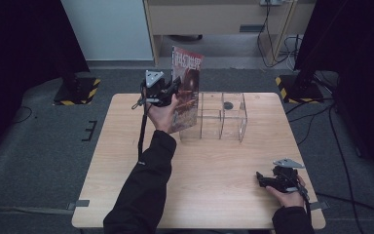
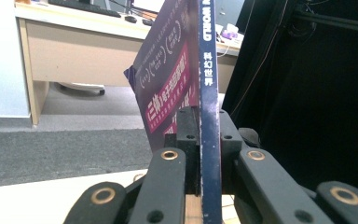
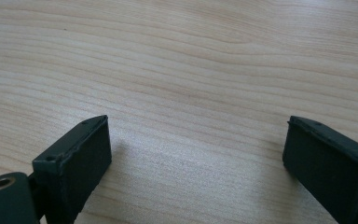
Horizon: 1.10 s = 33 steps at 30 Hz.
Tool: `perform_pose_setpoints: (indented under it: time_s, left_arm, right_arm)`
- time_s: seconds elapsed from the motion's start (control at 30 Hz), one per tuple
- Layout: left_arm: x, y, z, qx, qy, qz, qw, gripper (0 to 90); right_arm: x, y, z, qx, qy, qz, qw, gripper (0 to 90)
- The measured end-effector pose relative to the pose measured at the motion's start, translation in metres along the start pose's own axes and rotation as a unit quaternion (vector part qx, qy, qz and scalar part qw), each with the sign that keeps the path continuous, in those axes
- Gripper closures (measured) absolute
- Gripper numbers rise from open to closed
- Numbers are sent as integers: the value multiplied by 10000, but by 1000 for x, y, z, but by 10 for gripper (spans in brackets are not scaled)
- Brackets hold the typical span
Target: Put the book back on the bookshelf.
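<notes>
Magazine held upright at the clear organizer, insertion step in hand.

High view: left gripper (image 1: 174,90) clamps a magazine (image 1: 187,92) standing upright, just beside the left end of the clear acrylic organizer (image 1: 222,117) on the wooden table (image 1: 214,195); right gripper (image 1: 263,179) rests near the table's front right corner, well apart. Left gripper view: jaws pinch the magazine's blue spine (image 2: 209,116), cover to the left. Right gripper view: jaws stand wide apart over bare tabletop (image 3: 191,70), nothing between them. Judged next: line the lower edge up over a compartment, lower it straight, then release.
</notes>
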<state>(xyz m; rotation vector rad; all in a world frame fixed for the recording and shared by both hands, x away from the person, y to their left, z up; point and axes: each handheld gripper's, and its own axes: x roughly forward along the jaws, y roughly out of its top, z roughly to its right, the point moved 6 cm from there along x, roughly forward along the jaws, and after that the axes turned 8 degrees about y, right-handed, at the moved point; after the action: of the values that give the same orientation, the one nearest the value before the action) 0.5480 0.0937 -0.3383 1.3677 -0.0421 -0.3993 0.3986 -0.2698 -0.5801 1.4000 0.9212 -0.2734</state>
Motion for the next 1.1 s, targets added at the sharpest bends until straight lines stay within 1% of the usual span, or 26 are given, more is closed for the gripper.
perform_pose_setpoints:
  time_s: [0.1,0.23,0.3,0.4,0.47,0.57,0.63,0.73,0.83,0.97,1.1]
  left_arm:
    - [4,-4,1,-12,13,33,10000,839]
    - [8,-13,4,81,35,48,9999,839]
    - [10,-18,5,56,23,51,10000,839]
    - [13,-27,5,44,15,-17,10000,839]
    - [15,-31,5,60,17,15,10000,839]
    - [14,-33,6,120,-5,32,9999,839]
    - [13,-35,6,117,9,63,9999,839]
    - [10,-42,6,70,-16,146,9999,838]
    - [8,-47,7,115,-33,173,9998,838]
    - [5,-53,8,117,-51,200,9997,838]
    - [1,-64,11,151,-94,205,9996,837]
  right_arm:
    - [0,0,0,-5,5,1,10000,80]
    - [0,0,0,23,6,-5,10000,80]
    - [0,0,0,22,7,-4,10000,80]
    - [0,0,0,23,9,-4,10000,80]
    - [0,0,0,18,9,-5,10000,80]
    - [0,0,0,20,6,-17,10000,80]
    - [0,0,0,20,6,-18,10000,80]
    - [0,0,0,9,11,-20,10000,81]
    - [0,0,-1,11,-11,2,10000,82]
    - [0,0,-1,12,-8,1,10000,83]
    - [0,0,-1,6,-8,2,10000,83]
